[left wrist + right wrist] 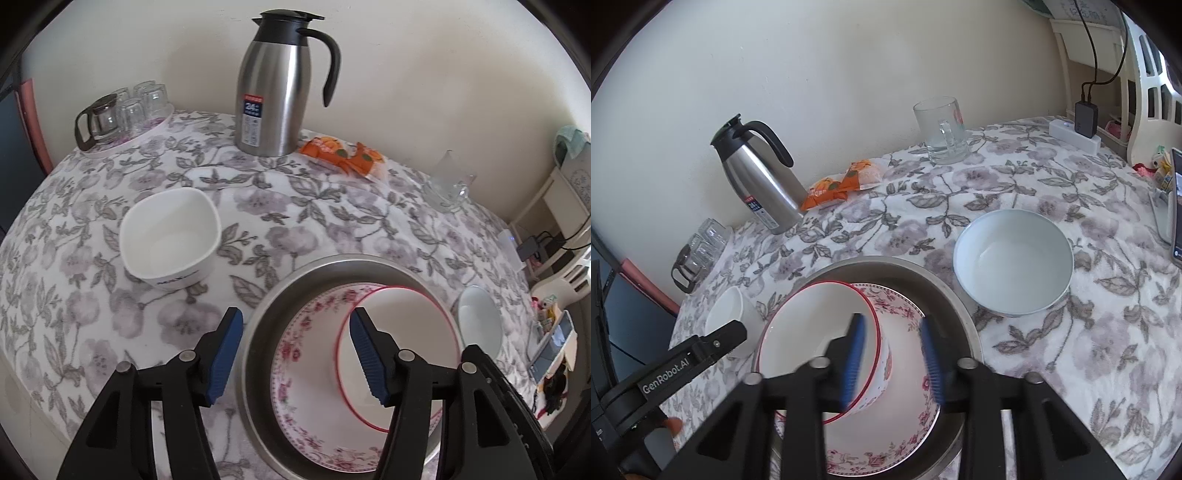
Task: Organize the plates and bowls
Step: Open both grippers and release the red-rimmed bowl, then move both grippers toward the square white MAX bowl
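A round metal pan (258, 332) (945, 288) holds a floral plate (288, 402) (886, 454). A red-rimmed bowl (399, 325) (805, 343) rests on that plate. My left gripper (295, 354) is open, one jaw over the tablecloth outside the pan and the other above the bowl's left rim, gripping nothing. My right gripper (892, 358) is open astride the bowl's right wall, and its pads stand clear of the wall. A white square bowl (170, 236) (727, 314) sits left of the pan and a pale blue round bowl (480, 321) (1012, 258) sits to its right.
Along the wall at the back stand a steel thermos jug (273, 92), a tray of glasses (125, 110), orange snack packets (343, 155) and a glass mug (942, 129). A power strip with a charger (1075, 133) and a phone (1176, 206) lie at the right edge.
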Tool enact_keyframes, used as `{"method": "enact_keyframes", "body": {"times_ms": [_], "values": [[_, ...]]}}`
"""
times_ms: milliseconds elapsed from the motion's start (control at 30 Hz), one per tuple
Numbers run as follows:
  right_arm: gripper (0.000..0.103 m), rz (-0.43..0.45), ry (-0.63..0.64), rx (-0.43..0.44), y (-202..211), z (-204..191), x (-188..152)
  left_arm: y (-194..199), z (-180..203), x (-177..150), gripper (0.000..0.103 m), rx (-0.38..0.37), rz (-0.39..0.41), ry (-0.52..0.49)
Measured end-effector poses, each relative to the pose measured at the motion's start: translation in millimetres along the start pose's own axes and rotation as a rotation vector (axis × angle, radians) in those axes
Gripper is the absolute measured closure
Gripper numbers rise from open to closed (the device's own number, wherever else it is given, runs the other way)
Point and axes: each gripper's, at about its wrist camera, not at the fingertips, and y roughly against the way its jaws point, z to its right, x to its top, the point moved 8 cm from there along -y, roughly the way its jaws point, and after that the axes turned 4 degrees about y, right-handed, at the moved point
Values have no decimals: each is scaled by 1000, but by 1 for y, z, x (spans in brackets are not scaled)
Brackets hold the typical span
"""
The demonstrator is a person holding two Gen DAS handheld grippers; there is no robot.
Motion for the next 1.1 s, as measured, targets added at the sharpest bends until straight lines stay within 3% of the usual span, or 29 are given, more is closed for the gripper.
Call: {"method": "enact_keyframes", "body": {"times_ms": [33,133,267,333,500,867,1100], "values": [[46,3,4,-5,0,0,0,-1,-2,0,36,11,0,3],[40,12,28,-18,1,-2,1,-2,-8,0,24,39,5,15],[29,15,47,-31,0,-5,1,-4,-19,2,22,63,8,44],[15,13,56,-32,-1,-6,1,-5,-25,3,19,74,6,58],[0,25,63,-32,0,-10,3,-2,-46,11,13,100,28,100],[0,60,103,-55,6,-25,6,20,-111,30,12,254,118,183],[0,86,144,-35,11,-52,7,32,-151,37,12,288,150,286]]}}
